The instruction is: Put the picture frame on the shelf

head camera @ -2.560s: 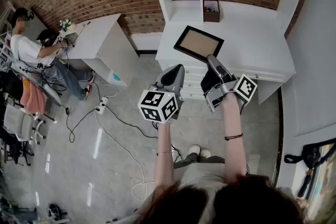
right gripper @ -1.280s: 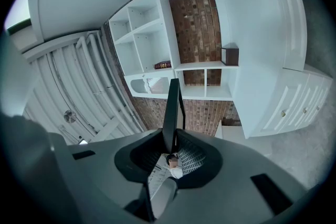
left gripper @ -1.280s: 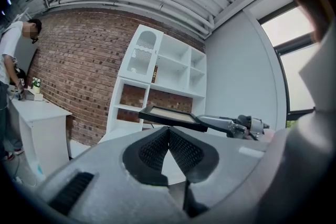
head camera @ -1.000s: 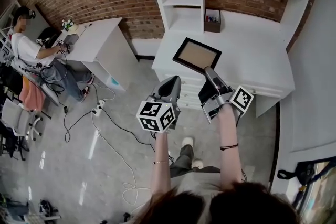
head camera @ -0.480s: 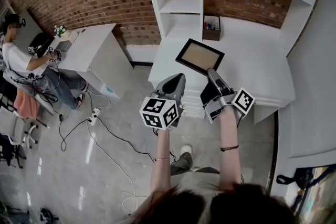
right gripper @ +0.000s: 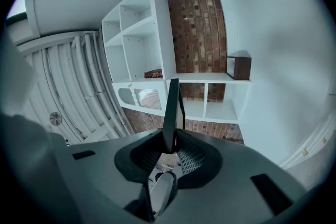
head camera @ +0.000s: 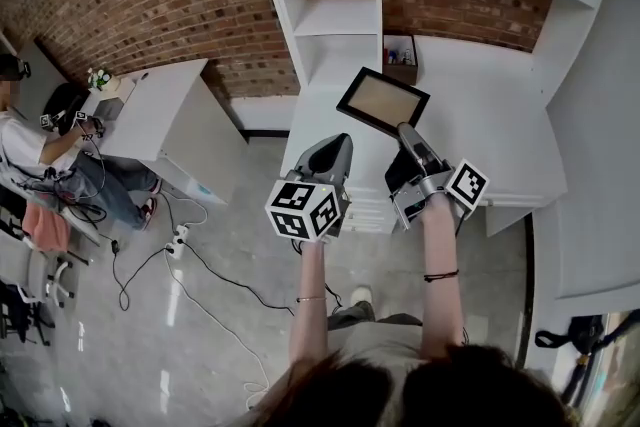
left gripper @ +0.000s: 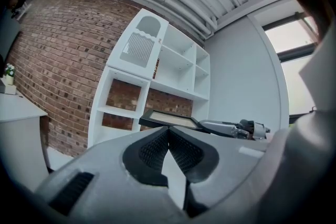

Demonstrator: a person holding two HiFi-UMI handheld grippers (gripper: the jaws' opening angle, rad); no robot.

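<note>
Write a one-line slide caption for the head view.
Right gripper holds the picture frame by its edge before the white shelf; left gripper shut, empty.

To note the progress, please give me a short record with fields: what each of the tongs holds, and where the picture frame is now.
right tongs: shut on the picture frame, at its edge
left tongs: shut, empty
frame position: in the air in front of the white shelf unit, not yet on it
on the unit: brown box
</note>
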